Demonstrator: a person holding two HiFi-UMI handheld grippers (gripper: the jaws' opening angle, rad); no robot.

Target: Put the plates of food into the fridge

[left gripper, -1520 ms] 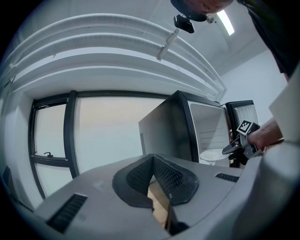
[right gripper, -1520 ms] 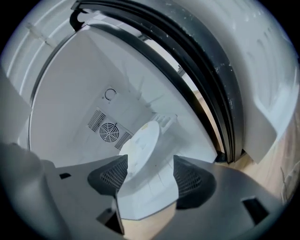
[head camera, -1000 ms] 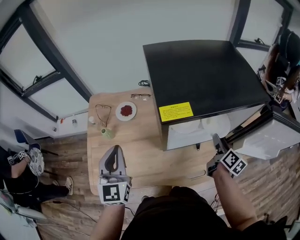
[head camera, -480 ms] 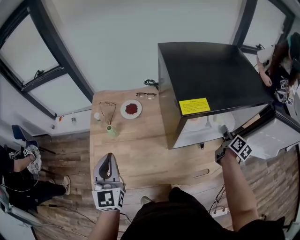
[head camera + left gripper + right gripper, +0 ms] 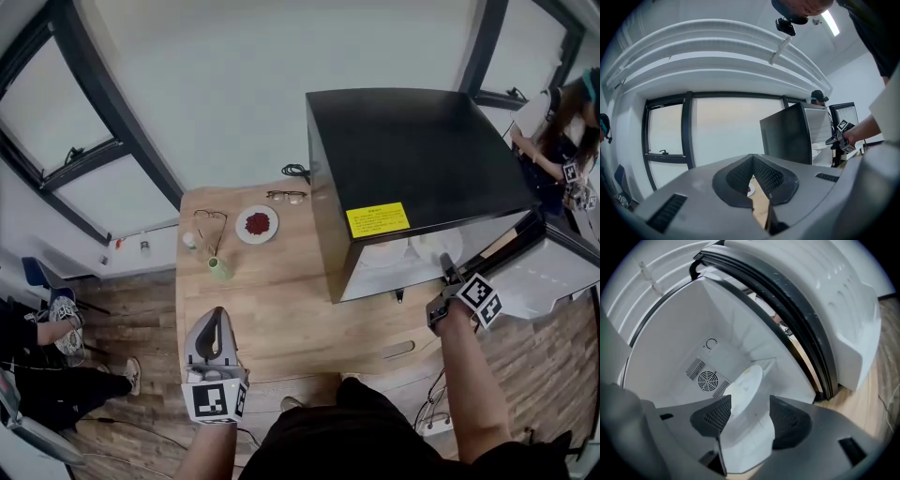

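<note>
A black fridge (image 5: 412, 155) stands on the wooden table (image 5: 281, 300) with its door (image 5: 553, 277) swung open to the right. My right gripper (image 5: 444, 267) is at the fridge opening. In the right gripper view a white plate (image 5: 743, 385) lies on the fridge's white floor, just past my right gripper (image 5: 750, 400). Its jaws are opening and the pads do not press on the plate. A plate of red food (image 5: 256, 224) sits at the table's far side. My left gripper (image 5: 217, 314) hovers over the near left table edge, shut and empty.
Two pairs of glasses (image 5: 288, 197) and a small green cup (image 5: 217, 268) lie near the red-food plate. Inside the fridge white dishes (image 5: 386, 255) show under its top. People stand at the far right and the left edge. Windows run along the left wall.
My right gripper has moved from the table's front edge up to the fridge opening. My left gripper has sunk slightly toward me and stays shut.
</note>
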